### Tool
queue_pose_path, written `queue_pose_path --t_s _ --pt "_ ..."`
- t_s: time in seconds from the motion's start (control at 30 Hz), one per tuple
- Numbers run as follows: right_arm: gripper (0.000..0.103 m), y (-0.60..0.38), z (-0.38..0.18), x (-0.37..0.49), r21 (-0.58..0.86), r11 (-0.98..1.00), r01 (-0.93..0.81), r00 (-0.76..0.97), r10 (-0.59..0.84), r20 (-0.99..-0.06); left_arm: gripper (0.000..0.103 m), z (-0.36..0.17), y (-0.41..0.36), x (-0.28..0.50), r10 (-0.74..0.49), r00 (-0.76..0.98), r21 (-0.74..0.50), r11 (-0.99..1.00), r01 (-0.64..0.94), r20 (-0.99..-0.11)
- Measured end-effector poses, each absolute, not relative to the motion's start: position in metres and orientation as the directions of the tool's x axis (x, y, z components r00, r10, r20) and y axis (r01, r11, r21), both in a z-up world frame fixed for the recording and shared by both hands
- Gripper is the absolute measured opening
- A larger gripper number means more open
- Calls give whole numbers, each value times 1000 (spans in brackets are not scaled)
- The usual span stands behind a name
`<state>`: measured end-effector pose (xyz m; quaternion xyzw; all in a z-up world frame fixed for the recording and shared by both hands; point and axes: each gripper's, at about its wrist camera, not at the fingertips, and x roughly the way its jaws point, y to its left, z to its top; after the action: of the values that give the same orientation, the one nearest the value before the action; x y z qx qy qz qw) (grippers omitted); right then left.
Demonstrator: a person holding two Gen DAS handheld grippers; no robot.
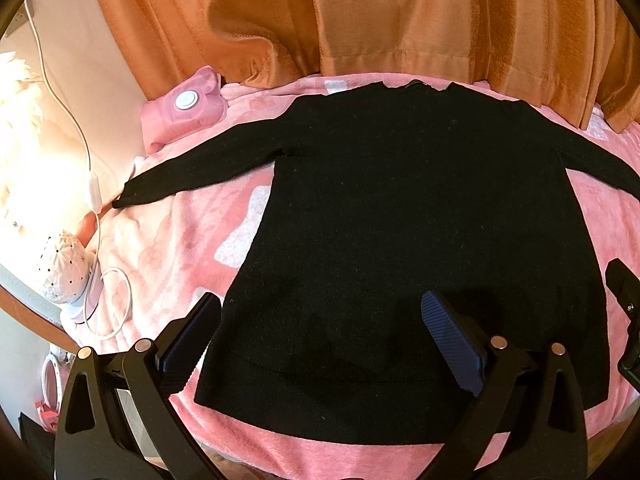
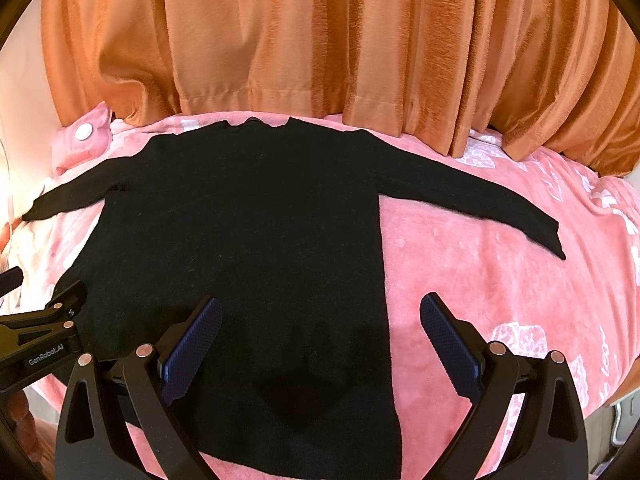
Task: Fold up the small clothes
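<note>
- Both grippers hover over the near end of a black sweater [image 1: 400, 208] with fingers spread wide and nothing between them.
- In its own view, the left gripper [image 1: 320, 336] straddles the sweater's near left corner: its left blue pad [image 1: 188, 344] sits over the pink blanket [image 1: 168, 248] just off the garment's left edge, and its right pad [image 1: 452, 344] over the knit above the hem.
- Seen from its own camera, the right gripper [image 2: 320, 340] straddles the sweater's right side edge, left pad [image 2: 192, 348] over the black knit, right pad [image 2: 448, 344] over bare blanket.
- The sweater lies flat, hem near, neckline far, both sleeves stretched outward to left and right.
- Only the left view shows the hem's full width, plus a white cable [image 1: 92, 184] and a white dotted object [image 1: 64, 272] at the blanket's left edge; the right sleeve runs out of frame there.
- Only the right view shows the right sleeve's cuff [image 2: 552, 236], well apart from the gripper, and the left gripper's black body entering at the left.
- A pink pouch with a white round cap [image 1: 186, 108] rests at the far left, near the left sleeve.
- Orange curtains [image 2: 320, 40] hang behind the far edge of the blanket.
</note>
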<state>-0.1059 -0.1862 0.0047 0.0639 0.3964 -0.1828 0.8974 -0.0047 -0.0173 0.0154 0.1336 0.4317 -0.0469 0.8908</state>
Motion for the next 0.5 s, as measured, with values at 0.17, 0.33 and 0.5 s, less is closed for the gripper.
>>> queue_pose_path --t_s 0.17,0.33,0.5 --pt "98 -187 4 -105 -29 925 380 619 -277 -735 98 15 -18 -5 33 623 199 959 200 -781" --pt "98 -186 4 -106 -30 925 379 619 -277 -735 98 14 -18 -4 33 622 201 958 202 -783" --pt "98 -186 4 -105 -30 925 380 619 -278 -735 98 14 -19 -3 36 621 204 958 201 -783"
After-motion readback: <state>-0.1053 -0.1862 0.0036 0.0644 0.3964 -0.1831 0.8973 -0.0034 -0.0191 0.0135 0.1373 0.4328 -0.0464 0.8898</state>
